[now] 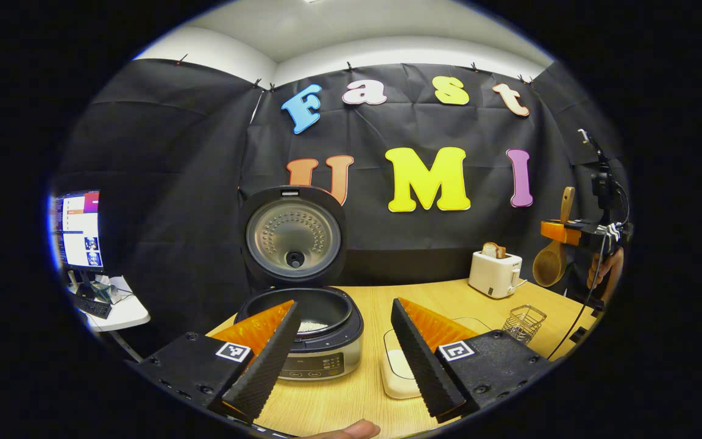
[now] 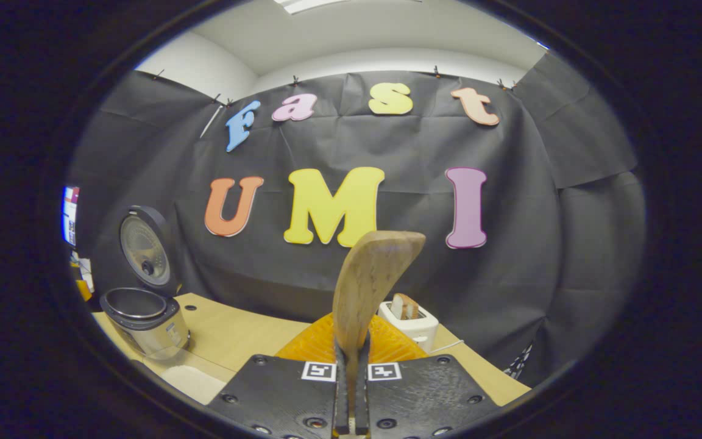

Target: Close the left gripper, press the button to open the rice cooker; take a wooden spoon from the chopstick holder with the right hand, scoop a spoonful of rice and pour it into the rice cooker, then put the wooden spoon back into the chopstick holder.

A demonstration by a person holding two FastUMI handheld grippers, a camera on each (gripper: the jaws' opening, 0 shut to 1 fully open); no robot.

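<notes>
Standing ahead of the spread-fingered left gripper, the rice cooker has its lid raised and rice inside; the right gripper pinches the wooden spoon, above the chopstick holder.

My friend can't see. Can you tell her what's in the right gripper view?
The right gripper is shut on a wooden spoon, holding it up above the wooden table. Far left stands the open rice cooker; a toaster sits behind.
</notes>
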